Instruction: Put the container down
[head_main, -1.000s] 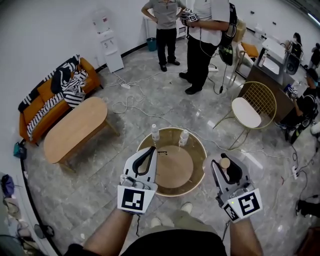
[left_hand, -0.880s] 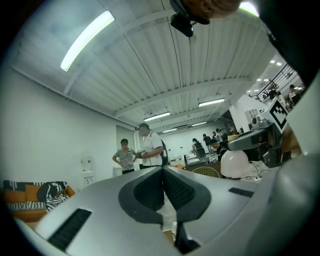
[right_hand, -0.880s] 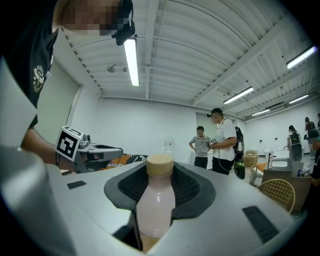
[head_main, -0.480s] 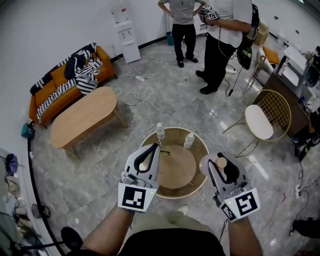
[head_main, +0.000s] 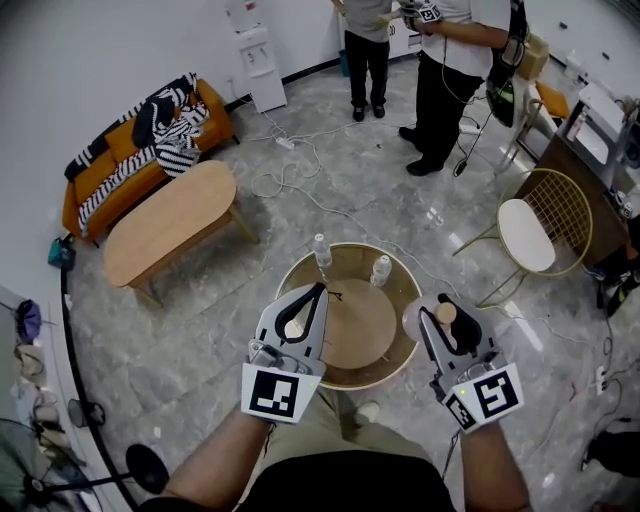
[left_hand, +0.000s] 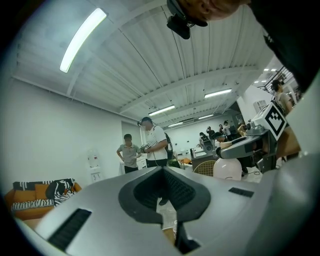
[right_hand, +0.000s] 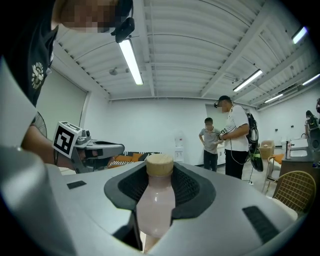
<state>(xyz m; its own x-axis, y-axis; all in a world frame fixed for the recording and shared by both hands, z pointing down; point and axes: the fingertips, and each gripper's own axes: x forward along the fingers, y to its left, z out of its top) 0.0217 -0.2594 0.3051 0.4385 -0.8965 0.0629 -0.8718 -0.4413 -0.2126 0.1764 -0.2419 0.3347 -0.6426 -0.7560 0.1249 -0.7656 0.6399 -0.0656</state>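
The container is a pale pink bottle (head_main: 414, 320) with a cork-coloured cap (right_hand: 159, 164). My right gripper (head_main: 446, 314) is shut on its neck and holds it upright, just off the right rim of the round table (head_main: 398, 351). The right gripper view has the bottle (right_hand: 154, 205) standing between the two dark pads (right_hand: 191, 189). My left gripper (head_main: 319, 291) is shut and holds nothing; it hovers over the table's near left part. In the left gripper view its jaws meet (left_hand: 163, 171), and the bottle (left_hand: 227, 168) shows at the right.
Two clear water bottles (head_main: 322, 251) (head_main: 381, 270) stand at the table's far side. An oval wooden coffee table (head_main: 170, 228) and an orange sofa (head_main: 120, 180) are at the left, a gold wire chair (head_main: 545, 222) at the right. Two people (head_main: 448, 70) stand farther off. Cables (head_main: 300, 185) cross the floor.
The head view has swung, so the room has shifted in the picture. Both grippers have edged slightly forward over the table's near side. The right gripper still holds the bottle.
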